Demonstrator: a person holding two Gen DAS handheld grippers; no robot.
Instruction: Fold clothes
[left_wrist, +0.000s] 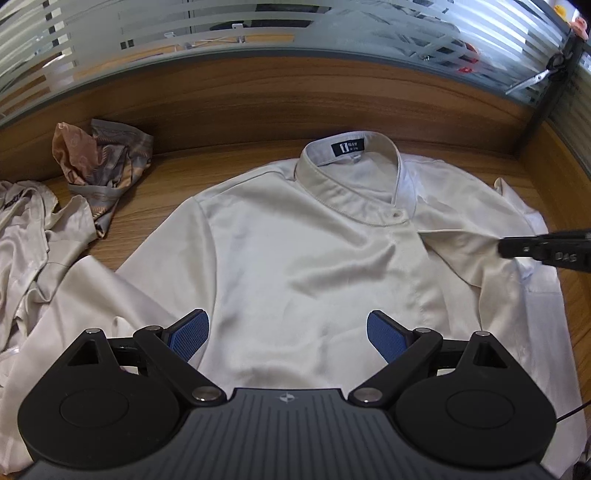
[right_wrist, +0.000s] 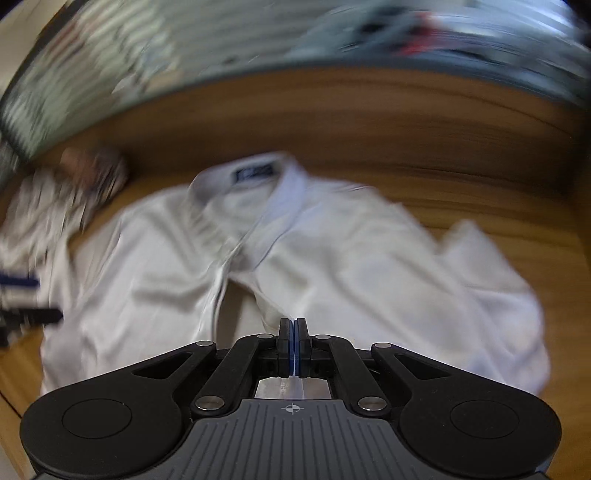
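1. The white shirt (left_wrist: 303, 251) lies front-up on the wooden table (left_wrist: 229, 122), spread over most of the middle of it.
2. Its long axis runs from the near edge away toward the partition: the stand collar (left_wrist: 351, 173) with its dark label (left_wrist: 349, 147) points to the far side, the hem toward the cameras.
3. One sleeve trails off to the left and near side; the other side of the shirt is bunched and creased at the right.
4. The left tool (left_wrist: 287, 334) hangs low above the lower part of the shirt front, aimed along the shirt toward the collar, its blue pads (left_wrist: 190, 334) wide apart and holding nothing.
5. The right tool (right_wrist: 293, 330) is pressed together on a thin edge of the shirt's front opening, with white cloth showing between the pads; this view is blurred.
6. In the left wrist view the right tool reaches in from the right edge, level with the chest of the shirt.
7. A crumpled brown and grey patterned cloth (left_wrist: 103, 166) sits at the far left of the table, apart from the shirt's shoulder.
8. A pale satin garment (left_wrist: 33, 229) lies heaped at the left edge, just beside the patterned cloth.
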